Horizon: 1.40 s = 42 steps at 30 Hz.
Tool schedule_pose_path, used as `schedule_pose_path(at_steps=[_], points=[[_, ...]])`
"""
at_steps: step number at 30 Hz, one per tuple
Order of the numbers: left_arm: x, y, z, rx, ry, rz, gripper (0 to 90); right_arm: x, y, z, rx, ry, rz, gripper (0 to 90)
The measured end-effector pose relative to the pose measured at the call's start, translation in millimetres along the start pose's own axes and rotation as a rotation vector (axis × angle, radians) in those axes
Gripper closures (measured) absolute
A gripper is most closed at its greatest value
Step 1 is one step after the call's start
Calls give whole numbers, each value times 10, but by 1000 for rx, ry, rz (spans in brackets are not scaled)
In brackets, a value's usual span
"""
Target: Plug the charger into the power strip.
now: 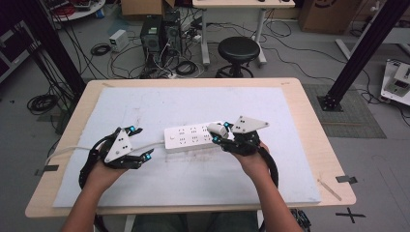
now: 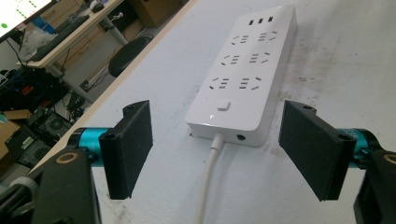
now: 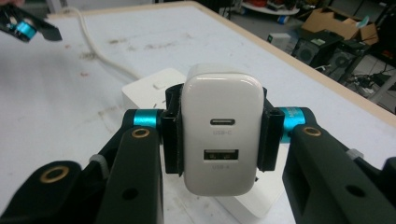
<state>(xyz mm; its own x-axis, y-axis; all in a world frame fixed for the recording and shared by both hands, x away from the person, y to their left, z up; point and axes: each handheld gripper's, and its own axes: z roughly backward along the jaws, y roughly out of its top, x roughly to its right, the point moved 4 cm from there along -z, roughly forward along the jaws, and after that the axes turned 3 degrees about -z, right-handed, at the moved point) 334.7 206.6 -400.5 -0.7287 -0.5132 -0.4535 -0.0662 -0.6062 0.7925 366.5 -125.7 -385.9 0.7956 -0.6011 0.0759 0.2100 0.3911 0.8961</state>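
Above the power strip [image 1: 191, 137], a charger [image 3: 222, 135] is pinched by the right gripper [image 3: 219, 140] at its smooth sides; probably light, rigid, slippery. The left gripper [image 2: 224, 149] is spread.

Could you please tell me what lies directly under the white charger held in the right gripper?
The white power strip lies on the table beneath the charger, which the right gripper clamps. The charger's body covers its prongs and the sockets below, so contact cannot be judged.
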Motion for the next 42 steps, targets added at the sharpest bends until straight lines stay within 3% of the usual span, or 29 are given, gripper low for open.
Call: schedule_pose_path(at_steps=[3, 11, 20, 30, 42], points=[[-2, 4, -2, 2, -1, -2, 258, 40, 42, -40, -41, 11, 44, 631], [3, -21, 22, -1, -2, -2, 259, 163, 153, -156, -145, 76, 105, 630], [-44, -91, 93, -11, 15, 3, 259, 272, 355, -362, -316, 148, 240, 630], [-51, -197, 126, -20, 24, 24, 259, 369, 439, -639, -484, 234, 340, 630], [-83, -293, 155, -27, 32, 48, 258, 438, 496, -879, -577, 295, 385, 630]])
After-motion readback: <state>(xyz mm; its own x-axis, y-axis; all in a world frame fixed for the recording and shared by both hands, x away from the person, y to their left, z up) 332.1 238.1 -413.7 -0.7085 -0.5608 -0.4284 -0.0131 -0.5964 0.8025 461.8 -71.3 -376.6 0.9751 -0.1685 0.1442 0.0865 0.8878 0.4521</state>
